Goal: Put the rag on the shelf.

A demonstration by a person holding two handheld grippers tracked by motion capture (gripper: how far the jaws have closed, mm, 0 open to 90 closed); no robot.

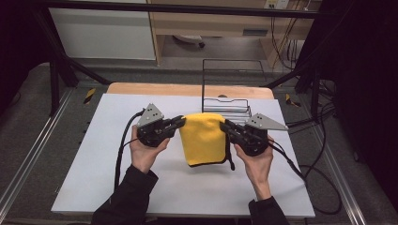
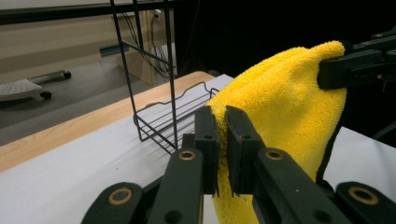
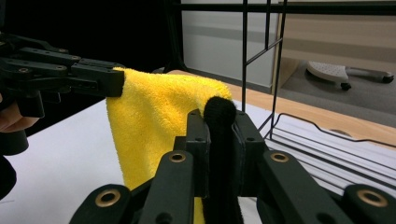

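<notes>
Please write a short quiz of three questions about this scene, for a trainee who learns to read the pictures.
1. True or false: the yellow cloth lies flat on the table.
2. Which claws grip the cloth? A. the left only; B. the right only; C. both.
3. Fill in: behind the cloth stands a black wire ____.

Key
1. False: it hangs in the air above the white table sheet.
2. C: the left claw and the right claw each pinch an upper corner.
3. Rack: the wire rack stands at the far side of the table.
</notes>
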